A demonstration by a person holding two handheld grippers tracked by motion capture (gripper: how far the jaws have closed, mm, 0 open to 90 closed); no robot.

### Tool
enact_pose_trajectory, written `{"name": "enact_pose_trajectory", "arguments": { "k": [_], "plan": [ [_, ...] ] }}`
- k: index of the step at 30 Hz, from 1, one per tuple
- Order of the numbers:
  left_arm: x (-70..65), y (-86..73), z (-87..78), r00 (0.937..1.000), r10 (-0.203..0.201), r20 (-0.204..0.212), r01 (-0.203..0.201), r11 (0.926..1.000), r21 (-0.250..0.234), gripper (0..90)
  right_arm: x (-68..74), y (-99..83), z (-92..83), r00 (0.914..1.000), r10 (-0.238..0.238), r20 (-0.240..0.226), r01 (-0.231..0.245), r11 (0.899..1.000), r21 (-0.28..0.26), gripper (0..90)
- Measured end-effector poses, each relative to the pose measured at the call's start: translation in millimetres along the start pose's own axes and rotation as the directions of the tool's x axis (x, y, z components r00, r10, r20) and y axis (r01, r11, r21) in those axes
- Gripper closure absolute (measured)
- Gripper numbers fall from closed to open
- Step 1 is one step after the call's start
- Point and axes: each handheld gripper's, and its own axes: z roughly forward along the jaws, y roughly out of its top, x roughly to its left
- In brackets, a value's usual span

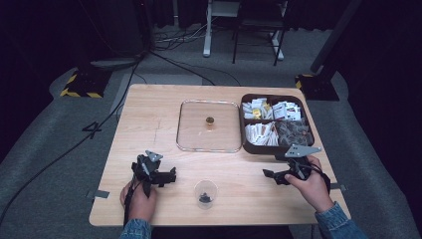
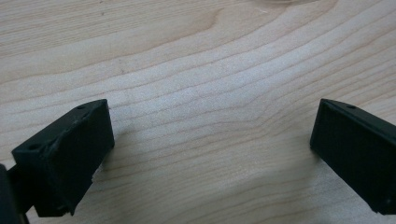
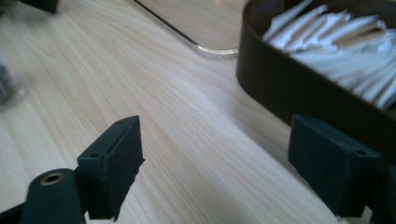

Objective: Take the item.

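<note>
High view shows the left hand-held gripper [image 1: 171,175] released, empty, on the counter [image 1: 149,114]. Right hand-held gripper [image 1: 268,174] also released, near what seems a dark box [image 1: 273,148].

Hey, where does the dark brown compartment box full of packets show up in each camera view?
High view: dark brown compartment box at the table's far right, beside the clear square lid.
Left gripper view: not in it, just wood table.
Right gripper view: upper right, past the right gripper.
Shared landmark: the clear lid's rim.
</note>
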Motion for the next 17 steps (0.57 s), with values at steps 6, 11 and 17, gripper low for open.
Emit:
{"name": "enact_pose_trajectory", "arguments": {
  "k": [6,11,17],
  "plan": [
    [0.0,0.0,0.0,1.0000,0.000,0.001,0.000,1.0000,0.000,0.0,-6.3,-26.1,15.3,0.9983,0.029,0.050,-0.031,0.999,0.037,18.3],
    [0.0,0.0,0.0,1.0000,0.000,0.000,0.000,1.0000,0.000,0.0,-7.7,-40.8,22.6,0.9930,0.012,0.117,-0.018,0.999,0.046,16.7],
    [0.1,0.0,-0.1,1.0000,0.002,0.001,-0.002,1.0000,0.001,0.0,-8.6,-48.9,26.1,0.9931,0.026,0.114,-0.031,0.999,0.043,14.5]
  ]
}}
